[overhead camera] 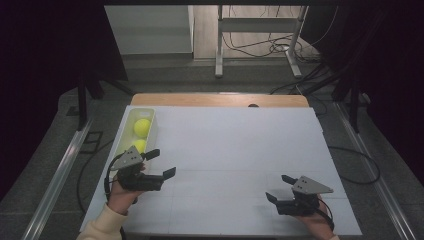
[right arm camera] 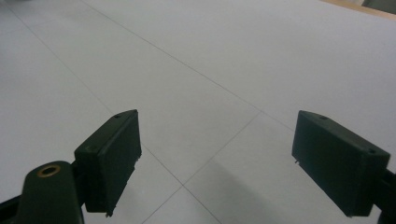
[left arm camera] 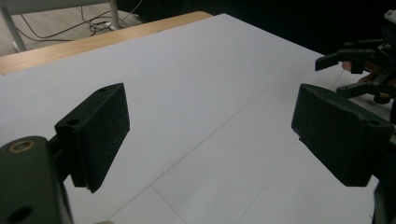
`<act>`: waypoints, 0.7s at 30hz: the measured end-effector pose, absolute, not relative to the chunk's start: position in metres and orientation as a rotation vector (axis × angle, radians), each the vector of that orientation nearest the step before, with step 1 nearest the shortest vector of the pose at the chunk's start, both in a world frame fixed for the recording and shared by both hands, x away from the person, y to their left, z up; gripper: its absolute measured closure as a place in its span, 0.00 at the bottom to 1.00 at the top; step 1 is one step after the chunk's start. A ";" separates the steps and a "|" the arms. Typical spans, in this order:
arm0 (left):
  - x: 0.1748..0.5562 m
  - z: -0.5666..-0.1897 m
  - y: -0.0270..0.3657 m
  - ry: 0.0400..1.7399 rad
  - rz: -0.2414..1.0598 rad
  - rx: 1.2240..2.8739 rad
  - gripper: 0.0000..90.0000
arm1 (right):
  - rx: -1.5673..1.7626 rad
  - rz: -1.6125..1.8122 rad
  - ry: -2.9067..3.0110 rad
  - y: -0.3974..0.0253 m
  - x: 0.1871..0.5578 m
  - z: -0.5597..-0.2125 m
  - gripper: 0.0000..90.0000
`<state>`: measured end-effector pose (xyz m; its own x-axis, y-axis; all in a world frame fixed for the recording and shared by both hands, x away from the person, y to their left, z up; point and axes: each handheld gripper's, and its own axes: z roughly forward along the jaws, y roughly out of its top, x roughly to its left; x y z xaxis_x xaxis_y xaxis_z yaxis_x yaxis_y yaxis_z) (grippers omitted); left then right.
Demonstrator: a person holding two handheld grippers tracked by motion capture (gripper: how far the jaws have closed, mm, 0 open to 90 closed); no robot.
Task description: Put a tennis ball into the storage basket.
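Observation:
Two yellow-green tennis balls (overhead camera: 141, 128) lie in a pale oblong bin (overhead camera: 156, 120) at the table's left edge. My left gripper (overhead camera: 161, 163) hovers just in front of the bin, pointing right, its jaws wide open and empty. In the left gripper view its gap (left arm camera: 210, 126) frames bare white table, with the other gripper (left arm camera: 359, 70) far off at the right. My right gripper (overhead camera: 280, 187) is at the near right of the table, pointing left, open with nothing between its jaws (right arm camera: 215, 149).
A white sheet (overhead camera: 235, 150) covers the table, with a strip of wood (overhead camera: 220, 100) along its far edge. Beyond stand a metal desk frame (overhead camera: 260, 40) and loose cables on the floor. Dark curtains flank both sides.

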<state>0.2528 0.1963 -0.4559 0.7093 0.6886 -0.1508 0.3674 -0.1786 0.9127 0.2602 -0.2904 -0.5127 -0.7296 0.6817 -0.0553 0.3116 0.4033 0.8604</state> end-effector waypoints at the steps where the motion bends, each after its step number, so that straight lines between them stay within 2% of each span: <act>1: 0.250 -0.458 0.195 0.826 0.358 1.791 0.13 | 0.852 1.264 2.266 -0.290 0.260 -0.513 0.18; 13: 0.229 -0.485 0.183 0.816 0.326 1.836 0.15 | 0.839 1.257 2.281 -0.289 0.260 -0.514 0.18; 21: 0.228 -0.501 0.186 0.855 0.311 1.873 0.14 | 0.838 1.260 2.287 -0.288 0.259 -0.514 0.18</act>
